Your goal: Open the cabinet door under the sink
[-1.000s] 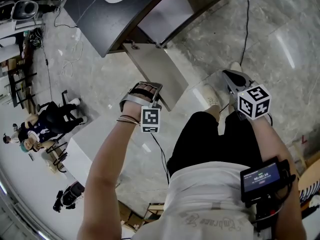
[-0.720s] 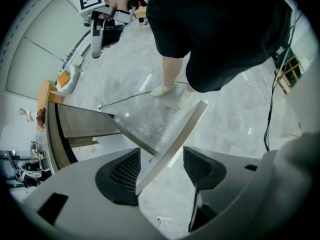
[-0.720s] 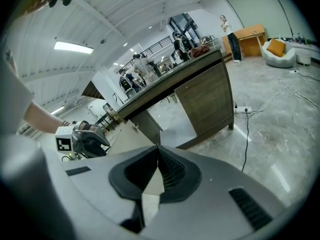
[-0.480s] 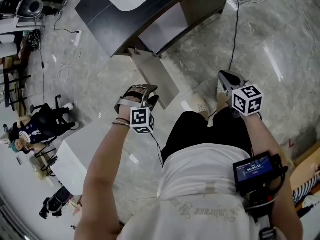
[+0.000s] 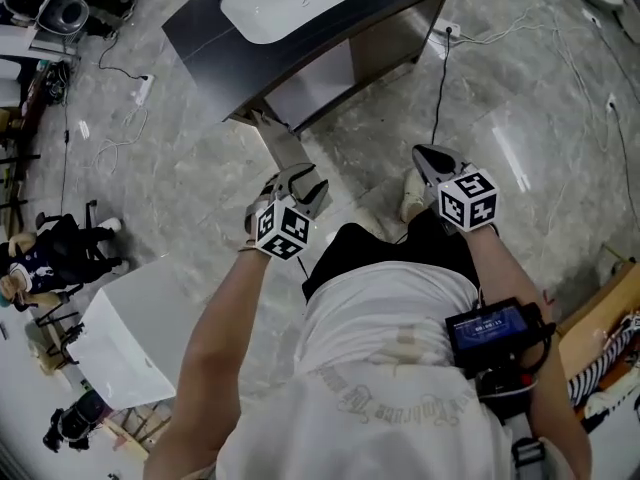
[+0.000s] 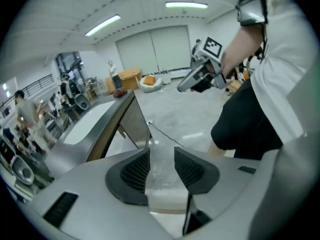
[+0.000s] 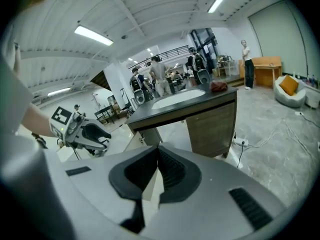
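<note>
Head view only: white box (image 5: 125,338) on the floor far left, well apart from the sink (image 5: 300,3). Next, left gripper (image 5: 305,180) is up in front of the person, near the door (image 5: 283,140), not touching it. The door hangs swung out from under the sink, with the cabinet (image 5: 318,76) open behind it. Left gripper view: jaws parted, just been closing, nothing between them; the door shows edge-on past the gap. Further right, right gripper (image 5: 425,153) is clear of the cabinet. Right gripper view: jaws pinched together, empty. Only this view shows a dark red thing (image 7: 218,86) on the counter (image 7: 185,106) beside the sink, and people (image 7: 155,76) standing behind. Cabinet contents can't be made out.
</note>
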### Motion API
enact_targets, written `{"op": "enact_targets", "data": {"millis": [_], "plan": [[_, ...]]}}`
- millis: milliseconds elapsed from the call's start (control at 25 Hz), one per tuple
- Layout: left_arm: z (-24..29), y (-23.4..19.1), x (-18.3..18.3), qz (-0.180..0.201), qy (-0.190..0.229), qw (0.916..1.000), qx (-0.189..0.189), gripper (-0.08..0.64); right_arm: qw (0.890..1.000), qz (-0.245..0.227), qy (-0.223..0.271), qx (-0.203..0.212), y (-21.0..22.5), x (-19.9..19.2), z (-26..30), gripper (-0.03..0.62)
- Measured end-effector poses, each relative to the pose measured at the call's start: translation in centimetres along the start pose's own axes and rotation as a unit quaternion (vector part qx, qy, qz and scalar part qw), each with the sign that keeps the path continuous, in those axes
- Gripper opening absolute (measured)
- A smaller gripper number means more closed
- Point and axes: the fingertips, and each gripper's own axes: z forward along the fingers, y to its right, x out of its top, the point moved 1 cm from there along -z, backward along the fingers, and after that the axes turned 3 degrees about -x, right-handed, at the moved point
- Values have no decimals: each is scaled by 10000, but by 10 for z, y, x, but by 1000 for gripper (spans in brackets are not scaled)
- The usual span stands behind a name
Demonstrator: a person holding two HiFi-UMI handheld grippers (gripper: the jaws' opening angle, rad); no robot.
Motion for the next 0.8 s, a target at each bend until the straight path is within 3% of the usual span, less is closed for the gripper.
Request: {"op": "enact_targets", "data": {"millis": [80,200,520,640,800], "plan": [[-2,-1,10,-505,271,9983,49,158,9997,-201,-27,106,-9,3,-5,14],[-3,-6,26,-1290,681,9892,152,132,9996,-271,-28,117,-9,10,-12,14],[22,-17,50,-2869,1065,9500,619,33,9998,-136,35,137,30,22,-15,14],[40,-24,73,-3080,1217,9411,678,14,9996,-114,-14,244,55,29,-10,14],[73,-18,123,-2925,1405,9453,344,14,9986,-97,-77,513,90,43,-12,14]]}}
